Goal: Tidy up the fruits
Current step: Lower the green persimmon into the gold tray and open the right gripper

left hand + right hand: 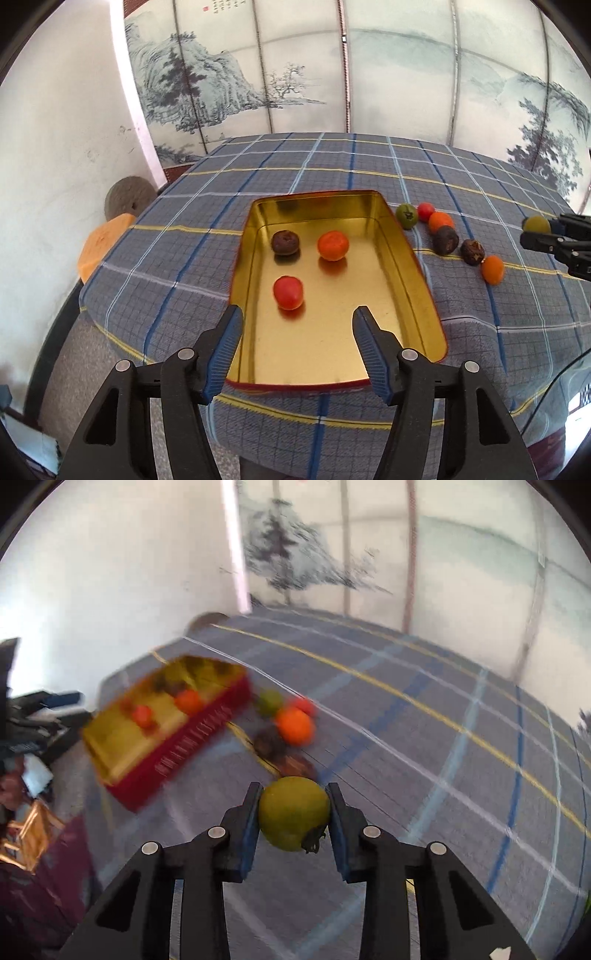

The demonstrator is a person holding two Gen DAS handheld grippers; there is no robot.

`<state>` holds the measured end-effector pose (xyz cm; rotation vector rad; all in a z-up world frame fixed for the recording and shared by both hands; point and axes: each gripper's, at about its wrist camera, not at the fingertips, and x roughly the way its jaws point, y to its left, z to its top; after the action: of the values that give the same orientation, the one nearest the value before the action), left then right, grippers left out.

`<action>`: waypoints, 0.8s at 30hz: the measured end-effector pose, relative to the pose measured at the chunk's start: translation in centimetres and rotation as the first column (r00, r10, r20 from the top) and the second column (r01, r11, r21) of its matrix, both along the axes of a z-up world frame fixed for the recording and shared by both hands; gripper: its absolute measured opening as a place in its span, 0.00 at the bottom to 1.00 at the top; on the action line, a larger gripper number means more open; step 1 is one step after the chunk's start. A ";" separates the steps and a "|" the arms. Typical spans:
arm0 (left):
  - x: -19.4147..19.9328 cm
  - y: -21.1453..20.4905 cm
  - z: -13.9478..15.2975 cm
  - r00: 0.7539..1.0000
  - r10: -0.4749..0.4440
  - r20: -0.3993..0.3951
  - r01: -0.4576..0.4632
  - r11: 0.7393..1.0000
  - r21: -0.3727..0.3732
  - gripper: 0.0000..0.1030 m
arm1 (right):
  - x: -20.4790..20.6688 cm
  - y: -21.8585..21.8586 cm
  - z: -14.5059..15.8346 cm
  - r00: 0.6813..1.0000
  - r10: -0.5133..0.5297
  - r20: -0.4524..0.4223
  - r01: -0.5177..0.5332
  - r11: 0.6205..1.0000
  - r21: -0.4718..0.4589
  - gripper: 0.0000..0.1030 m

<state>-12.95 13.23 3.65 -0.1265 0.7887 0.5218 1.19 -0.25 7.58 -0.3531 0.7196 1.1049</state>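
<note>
**Green fruit gripped on the right, left jaws apart over the tin**

The right gripper (293, 814) is clamped on a green fruit (293, 812); both blue pads press its sides, and a dark stem end shows at its lower right. From the left wrist view the same gripper (532, 232) sits at the far right edge, the yellow-green fruit (537, 224) at its tip, above the tablecloth and apart from the row of fruit.

The left gripper (297, 328) hangs over the near end of the gold tin (406, 251); its jaws stand apart with nothing between them — only the bare gold floor of the tin shows in the gap.

Inside the tin lie three fruits, none touching another: a red one (288, 292) nearest the left gripper, an orange one (333, 245) further back, and a dark brown one (285, 242) to its left.

Beside the tin's right wall, on the checked blue tablecloth (184, 229), a row of loose fruit runs from far to near: a green one (406, 215) closest to the tin, a small red one (426, 211), an orange one (440, 221), two dark brown ones (445, 240) (472, 252), and a last orange one (493, 270); neighbours in the row sit touching or just beside each other.

The right wrist view is blurred; the tin (192, 734) shows a red outer wall there, with the loose fruit just to its right.
</note>
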 end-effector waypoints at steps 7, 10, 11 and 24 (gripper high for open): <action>-2.4 1.3 -0.1 0.998 0.056 0.001 -0.056 0.998 0.037 0.66 | -3.5 8.4 0.4 0.982 0.164 -0.098 -0.159 0.985 0.062 0.30; -3.0 1.6 -0.2 0.997 0.075 -0.006 -0.074 0.994 0.074 0.69 | -5.0 12.3 -0.7 0.966 0.207 -0.154 -0.201 0.978 0.056 0.30; -3.3 1.7 -0.2 0.997 0.079 -0.005 -0.079 0.993 0.085 0.71 | -5.4 13.3 -1.0 0.962 0.216 -0.165 -0.210 0.976 0.051 0.30; -4.8 3.1 -1.0 0.994 0.108 -0.009 -0.106 0.991 0.081 0.78 | -9.5 20.3 -3.5 0.929 0.303 -0.212 -0.314 0.949 -0.016 0.31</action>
<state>-17.74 16.31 2.66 -0.0908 0.7756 0.6560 -8.35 20.03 4.11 -0.4071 0.8976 1.4394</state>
